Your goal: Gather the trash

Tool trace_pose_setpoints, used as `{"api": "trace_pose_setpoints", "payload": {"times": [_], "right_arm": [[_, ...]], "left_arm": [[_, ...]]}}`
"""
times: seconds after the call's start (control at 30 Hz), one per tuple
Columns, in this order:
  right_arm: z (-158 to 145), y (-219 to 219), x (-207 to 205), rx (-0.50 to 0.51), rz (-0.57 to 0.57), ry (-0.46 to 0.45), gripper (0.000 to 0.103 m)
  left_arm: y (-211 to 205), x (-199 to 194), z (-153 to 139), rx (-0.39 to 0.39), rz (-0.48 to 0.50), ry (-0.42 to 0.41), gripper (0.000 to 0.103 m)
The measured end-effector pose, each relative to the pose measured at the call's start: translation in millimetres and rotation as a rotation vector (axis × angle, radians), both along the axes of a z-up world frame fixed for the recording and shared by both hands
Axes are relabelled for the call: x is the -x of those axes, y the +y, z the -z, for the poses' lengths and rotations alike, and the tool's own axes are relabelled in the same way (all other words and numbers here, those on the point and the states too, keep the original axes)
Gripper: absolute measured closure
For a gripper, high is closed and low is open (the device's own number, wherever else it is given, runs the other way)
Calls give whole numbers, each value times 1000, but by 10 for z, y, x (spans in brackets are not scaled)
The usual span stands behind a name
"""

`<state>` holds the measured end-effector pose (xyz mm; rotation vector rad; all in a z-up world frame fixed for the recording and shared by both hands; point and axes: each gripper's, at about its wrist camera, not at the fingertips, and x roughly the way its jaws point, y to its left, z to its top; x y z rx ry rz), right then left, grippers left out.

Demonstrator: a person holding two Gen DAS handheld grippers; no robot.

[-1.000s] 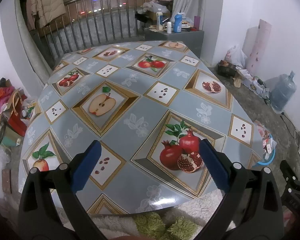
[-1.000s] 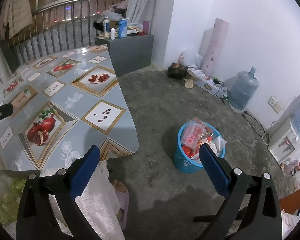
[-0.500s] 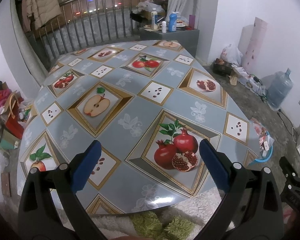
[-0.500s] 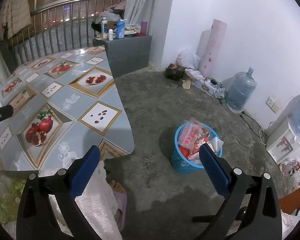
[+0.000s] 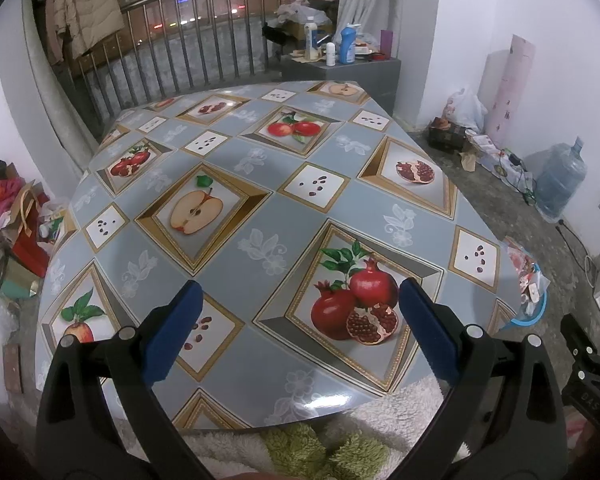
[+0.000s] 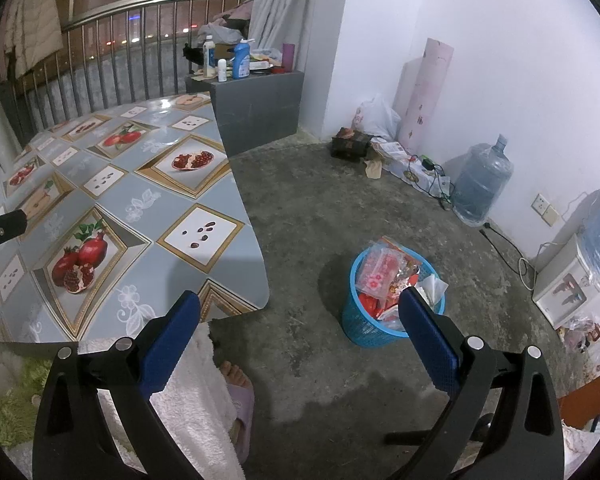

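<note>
Since 1 s ago both cams are drifting only a little: in the right view the blue basket (image 6: 384,312) is sliding slightly toward frame centre & lower, w/ the right tongs (image 6: 298,336) pulling back a bit; left view is tipping up some, showing more of the far railing.

Basket is sitting on the concrete floor (image 6: 340,208), well apart from the wall, just off the worktop (image 6: 148,216) corner – prob. parked there so stuff can be dropped in straight off the edge. It's heaped w/ trash (image 6: 384,276): clear & red-printed wrappers, packets poking above the rim. So the trash is in the basket, none showing on the worktop. In the left view only a sliver of the basket (image 5: 534,310) is peeking past the worktop (image 5: 260,200) edge.

Right tongs are hanging over the floor near the basket, pads spread wide, nothing between them – looking like a just-emptied or idle pose. Left tongs (image 5: 298,336) are hovering above the near edge of the fruit-print cloth, also gaping wide & empty, aimed across the bare surface as if scanning for leftovers.

Judging from this, collecting is looking about done for the worktop; more clutter is lying by the wall (image 6: 384,148), but can't tell whether that counts
</note>
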<state>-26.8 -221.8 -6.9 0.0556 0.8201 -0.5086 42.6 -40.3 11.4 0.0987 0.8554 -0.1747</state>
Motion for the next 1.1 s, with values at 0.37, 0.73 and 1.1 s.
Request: {"api": "trace_pose_setpoints", "payload": {"times": [0.37,0.73,1.1], "right_arm": [[3,12,-4,-2,-2,1,7],[4,25,-7,-2,-2,2,7],[2,32,-10,-3,-8,3,7]], "left_arm": [[18,2,0,1,-4,1,9],[18,4,0,1,-4,2,9],[24,1,3,1,-4,3,9]]}}
